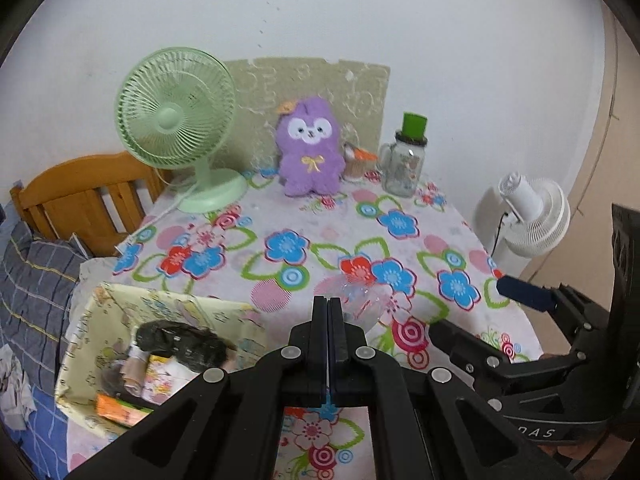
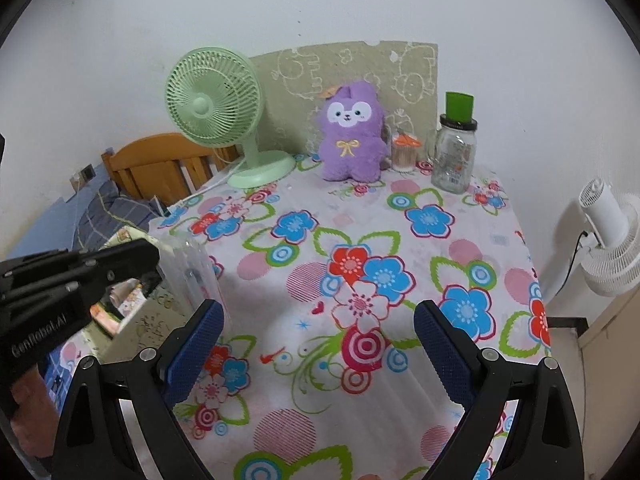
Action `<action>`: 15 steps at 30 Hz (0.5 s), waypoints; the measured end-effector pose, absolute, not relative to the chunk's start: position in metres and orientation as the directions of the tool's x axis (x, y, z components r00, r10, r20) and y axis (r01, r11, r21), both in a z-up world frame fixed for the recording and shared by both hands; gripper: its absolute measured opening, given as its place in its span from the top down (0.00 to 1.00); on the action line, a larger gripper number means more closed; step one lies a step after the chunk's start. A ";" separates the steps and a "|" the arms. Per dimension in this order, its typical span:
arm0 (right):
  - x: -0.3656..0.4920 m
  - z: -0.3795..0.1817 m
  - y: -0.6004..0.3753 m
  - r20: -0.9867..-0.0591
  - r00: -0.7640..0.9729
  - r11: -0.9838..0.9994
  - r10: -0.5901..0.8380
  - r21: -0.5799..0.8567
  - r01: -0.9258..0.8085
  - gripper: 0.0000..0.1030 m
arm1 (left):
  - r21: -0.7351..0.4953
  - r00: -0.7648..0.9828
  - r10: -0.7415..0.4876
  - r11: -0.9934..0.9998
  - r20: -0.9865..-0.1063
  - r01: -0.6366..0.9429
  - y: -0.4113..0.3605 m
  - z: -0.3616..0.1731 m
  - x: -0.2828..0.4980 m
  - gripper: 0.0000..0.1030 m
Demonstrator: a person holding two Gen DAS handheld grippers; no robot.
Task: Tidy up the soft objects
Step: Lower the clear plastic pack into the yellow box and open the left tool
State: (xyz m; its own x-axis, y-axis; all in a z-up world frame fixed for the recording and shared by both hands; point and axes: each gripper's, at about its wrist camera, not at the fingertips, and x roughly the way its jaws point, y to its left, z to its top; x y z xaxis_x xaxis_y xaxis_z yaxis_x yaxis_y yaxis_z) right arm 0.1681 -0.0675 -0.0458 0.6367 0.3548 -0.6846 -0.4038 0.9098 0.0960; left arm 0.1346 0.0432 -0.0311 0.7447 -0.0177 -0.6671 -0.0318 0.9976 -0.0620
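Note:
A purple plush toy (image 1: 310, 152) (image 2: 352, 140) sits upright at the back of the flowered table (image 1: 320, 240), against a green board. My left gripper (image 1: 328, 300) (image 2: 154, 254) is shut on a clear plastic bag (image 1: 362, 300) (image 2: 192, 268), held over the table's near left corner. Below and to its left stands a yellow patterned fabric box (image 1: 80, 320) (image 2: 152, 320) holding a black bundle (image 1: 180, 344) and some packets. My right gripper (image 2: 320, 312) (image 1: 468, 306) hovers open over the table's front, with nothing between its blue pads (image 2: 198, 344).
A green desk fan (image 1: 176, 120) stands at the back left, its cord trailing off the table. A glass jar with a green lid (image 1: 404, 160) and a small toothpick holder (image 1: 358, 164) stand at the back right. A white floor fan (image 1: 524, 216) is right of the table. A wooden headboard (image 1: 80, 196) and bedding lie left.

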 end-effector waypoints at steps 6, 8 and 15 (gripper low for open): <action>0.162 -0.025 -0.049 -0.658 0.655 0.896 0.372 0.068 -0.440 0.05 | -0.070 0.772 0.001 0.996 -0.635 -0.059 0.061 -0.015 0.124 1.00; 0.161 -0.017 -0.039 -0.647 0.661 0.889 0.380 0.058 -0.454 0.05 | -0.074 0.779 0.005 0.995 -0.627 -0.067 0.067 -0.011 0.122 1.00; 0.160 -0.003 -0.007 -0.632 0.655 0.865 0.413 0.049 -0.499 0.05 | -0.092 0.801 0.037 0.989 -0.598 -0.114 0.097 0.002 0.109 1.00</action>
